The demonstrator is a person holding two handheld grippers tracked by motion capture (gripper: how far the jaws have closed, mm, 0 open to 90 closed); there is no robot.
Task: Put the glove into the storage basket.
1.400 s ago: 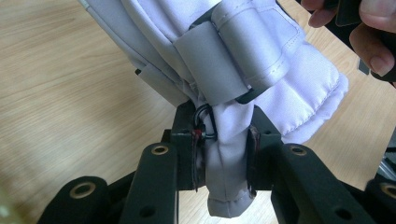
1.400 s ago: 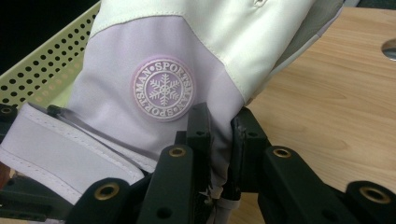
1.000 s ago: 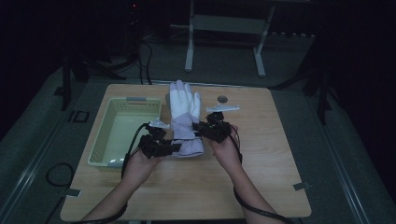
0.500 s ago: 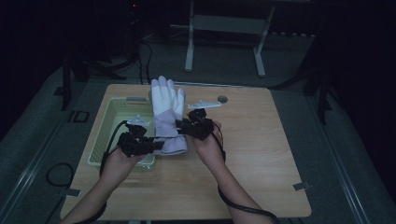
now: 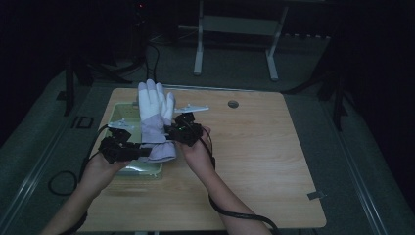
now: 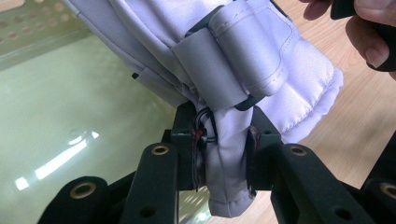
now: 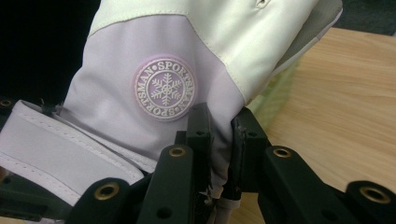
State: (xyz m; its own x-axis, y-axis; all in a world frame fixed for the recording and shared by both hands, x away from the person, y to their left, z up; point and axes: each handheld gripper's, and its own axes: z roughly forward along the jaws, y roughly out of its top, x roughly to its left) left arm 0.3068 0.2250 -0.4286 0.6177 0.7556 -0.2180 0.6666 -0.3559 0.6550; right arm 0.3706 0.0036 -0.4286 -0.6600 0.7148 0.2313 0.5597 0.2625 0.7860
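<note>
A white and lilac ski glove [image 5: 155, 120] hangs in the air between both grippers, fingers pointing away, over the right edge of the pale green bin [image 5: 117, 120]. My left gripper [image 5: 144, 152] is shut on the glove's cuff edge; its pads pinch a fold of lilac fabric [image 6: 226, 154] beside a grey strap [image 6: 210, 65]. My right gripper [image 5: 169, 131] is shut on the other side of the glove; its jaws clamp lilac fabric [image 7: 219, 140] just below a round snowflake badge [image 7: 164, 88].
The wooden table [image 5: 254, 156] stretches to the right of the hands. A small round hole [image 5: 233, 104] sits near the table's far edge. The bin's pale green floor [image 6: 79, 121] lies below the glove. Dark floor and metal stand legs [image 5: 198, 44] lie beyond the table.
Both hands have carried the glove leftwards, from the middle of the table to above the bin's right edge. Both grips have stayed shut on the glove.
</note>
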